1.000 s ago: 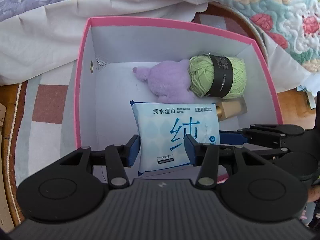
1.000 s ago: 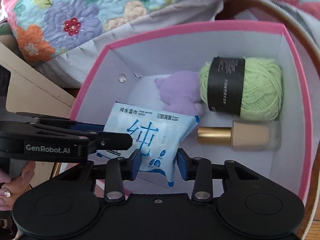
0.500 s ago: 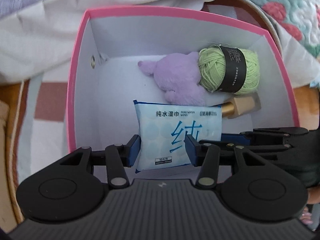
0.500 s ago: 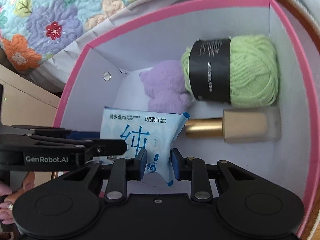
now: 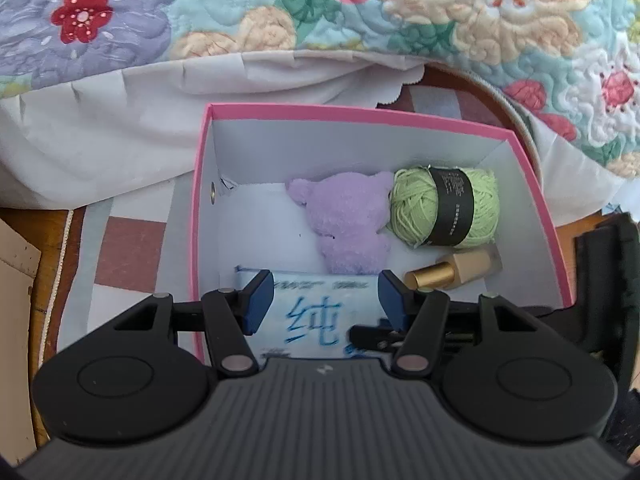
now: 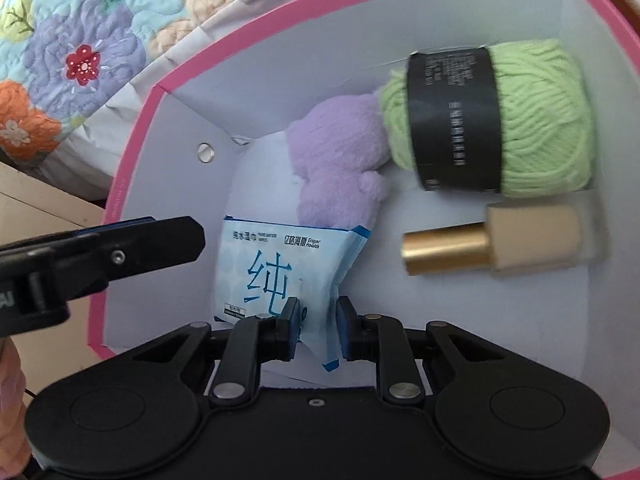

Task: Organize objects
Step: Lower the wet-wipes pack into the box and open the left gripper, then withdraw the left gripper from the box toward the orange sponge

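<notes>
A pink-rimmed white box [image 5: 532,184] [image 6: 132,128] holds a purple plush toy [image 5: 344,216] [image 6: 336,160], a green yarn ball [image 5: 444,208] [image 6: 532,120] and a gold-capped beige bottle [image 5: 452,272] [image 6: 492,240]. My right gripper [image 6: 318,328] is shut on the near corner of a blue wet wipes pack [image 6: 280,268] [image 5: 320,316] low inside the box. My left gripper [image 5: 326,300] is open above the pack, not touching it; it also shows at the left in the right wrist view [image 6: 120,248].
A floral quilt [image 5: 320,8] and white sheet [image 5: 100,120] lie behind the box. A checked cloth [image 5: 124,256] on a wooden surface is under the box. Beige cardboard [image 5: 16,280] sits at the far left.
My left gripper has opened wider and pulled back up from the pack. My right gripper has closed on the pack's corner and lowered it deeper into the box.
</notes>
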### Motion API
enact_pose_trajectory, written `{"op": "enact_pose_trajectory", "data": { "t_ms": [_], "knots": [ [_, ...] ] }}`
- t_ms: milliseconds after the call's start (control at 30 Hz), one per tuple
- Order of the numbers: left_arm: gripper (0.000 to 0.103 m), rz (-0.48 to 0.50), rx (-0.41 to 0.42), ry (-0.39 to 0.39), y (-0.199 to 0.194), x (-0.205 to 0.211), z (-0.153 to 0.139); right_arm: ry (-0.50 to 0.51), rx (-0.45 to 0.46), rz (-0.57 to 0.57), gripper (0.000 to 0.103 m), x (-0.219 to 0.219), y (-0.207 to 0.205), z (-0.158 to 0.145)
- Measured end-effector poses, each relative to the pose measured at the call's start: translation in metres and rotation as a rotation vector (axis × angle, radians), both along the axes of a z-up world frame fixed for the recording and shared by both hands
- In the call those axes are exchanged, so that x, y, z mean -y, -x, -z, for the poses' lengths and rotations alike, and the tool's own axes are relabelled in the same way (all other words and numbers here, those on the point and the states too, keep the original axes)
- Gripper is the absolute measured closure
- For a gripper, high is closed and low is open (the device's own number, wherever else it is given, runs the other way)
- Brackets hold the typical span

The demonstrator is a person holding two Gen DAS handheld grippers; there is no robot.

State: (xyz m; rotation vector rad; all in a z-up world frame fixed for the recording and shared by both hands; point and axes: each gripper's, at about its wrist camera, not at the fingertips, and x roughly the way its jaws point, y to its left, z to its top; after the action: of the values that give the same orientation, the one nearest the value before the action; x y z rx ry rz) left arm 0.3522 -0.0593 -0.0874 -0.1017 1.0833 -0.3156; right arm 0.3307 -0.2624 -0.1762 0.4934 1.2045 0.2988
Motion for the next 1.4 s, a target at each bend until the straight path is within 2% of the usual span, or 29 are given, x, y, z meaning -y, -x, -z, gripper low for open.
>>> {"op": "enact_pose_trajectory", "data": {
  "t_ms": [100, 200, 300, 367, 500, 633, 767, 933, 1033, 1167, 1300, 1400],
  "knots": [
    [0.046, -0.017, 0.01, 0.0, -0.001, -0.002, 0.0, 0.019, -0.014, -0.029, 0.079, -0.012, -0.003, 0.003],
    [0.046, -0.033, 0.011, 0.001, 0.002, -0.005, -0.001, 0.075, 0.015, -0.056, 0.075, -0.015, -0.004, -0.003],
    [0.046, -0.049, 0.014, -0.001, 0.007, -0.007, -0.003, 0.23, 0.087, -0.068, 0.07, -0.017, 0.004, -0.013],
    [0.039, -0.063, 0.022, -0.005, 0.011, -0.008, -0.004, 0.286, 0.131, -0.078, 0.07, -0.016, 0.009, -0.021],
    [0.036, -0.091, 0.017, -0.027, 0.02, -0.011, -0.006, 0.231, 0.19, -0.078, 0.065, -0.003, 0.023, -0.039],
    [0.032, -0.085, 0.023, -0.054, 0.033, -0.012, -0.017, 0.247, 0.278, -0.113, 0.061, -0.005, 0.045, -0.063],
    [0.029, -0.062, 0.015, -0.092, 0.05, -0.012, -0.034, 0.251, 0.317, -0.166, 0.055, -0.013, 0.065, -0.089],
    [0.027, -0.046, 0.015, -0.104, 0.068, -0.012, -0.064, 0.265, 0.317, -0.196, 0.052, -0.014, 0.076, -0.121],
    [0.025, -0.036, 0.03, -0.117, 0.079, -0.01, -0.086, 0.292, 0.348, -0.217, 0.049, -0.013, 0.088, -0.146],
    [0.022, -0.022, 0.043, -0.117, 0.097, -0.011, -0.114, 0.305, 0.4, -0.224, 0.034, -0.014, 0.107, -0.178],
    [0.021, -0.025, 0.032, -0.109, 0.116, -0.015, -0.136, 0.314, 0.431, -0.228, 0.031, -0.016, 0.124, -0.199],
    [0.018, -0.029, 0.047, -0.103, 0.133, -0.021, -0.152, 0.3, 0.44, -0.23, 0.026, -0.015, 0.138, -0.212]
  ]
}}
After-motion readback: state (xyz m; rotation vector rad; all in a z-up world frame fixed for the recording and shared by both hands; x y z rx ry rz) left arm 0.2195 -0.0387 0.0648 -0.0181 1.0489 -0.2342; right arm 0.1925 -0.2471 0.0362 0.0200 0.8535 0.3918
